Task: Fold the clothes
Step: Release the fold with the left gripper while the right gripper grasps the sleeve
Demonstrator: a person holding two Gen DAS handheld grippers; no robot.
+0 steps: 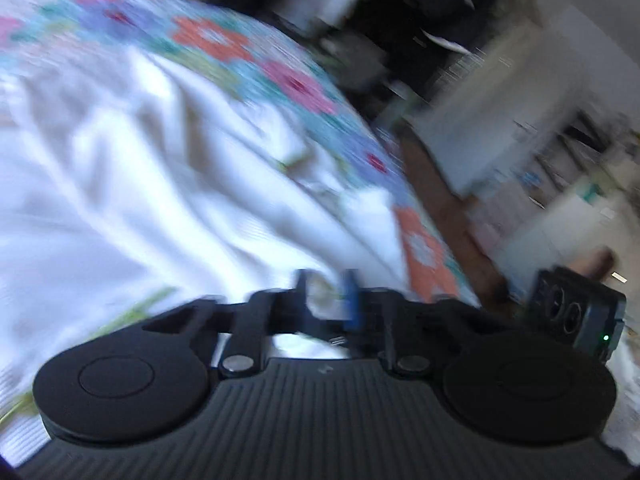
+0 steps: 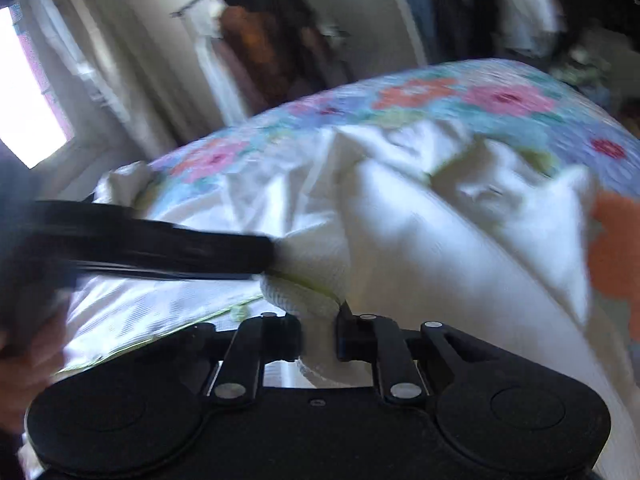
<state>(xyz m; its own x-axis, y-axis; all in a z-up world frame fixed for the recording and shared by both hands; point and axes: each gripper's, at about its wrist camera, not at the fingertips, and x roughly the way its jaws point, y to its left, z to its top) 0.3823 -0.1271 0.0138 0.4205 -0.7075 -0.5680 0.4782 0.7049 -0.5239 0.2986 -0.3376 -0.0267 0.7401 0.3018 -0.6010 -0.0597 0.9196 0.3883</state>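
A white textured garment [image 1: 140,184] with a thin green trim lies crumpled on a floral bedspread [image 1: 216,40]. My left gripper [image 1: 328,290] hovers low over its near edge with its jaws apart; pale cloth shows in the gap, and motion blur hides whether the pads touch it. In the right wrist view the same garment [image 2: 440,240] spreads over the bedspread [image 2: 500,100]. My right gripper [image 2: 320,336] is shut on a bunched fold of it. The left tool's dark body [image 2: 140,236] reaches in from the left, and its tip meets the cloth beside that fold.
The bed's edge drops to a wooden floor [image 1: 452,208] with white furniture [image 1: 500,120] beyond. Dark clothes hang on a rack [image 2: 260,40] behind the bed, and a bright window [image 2: 28,100] is at the left. A hand [image 2: 28,360] shows at the lower left.
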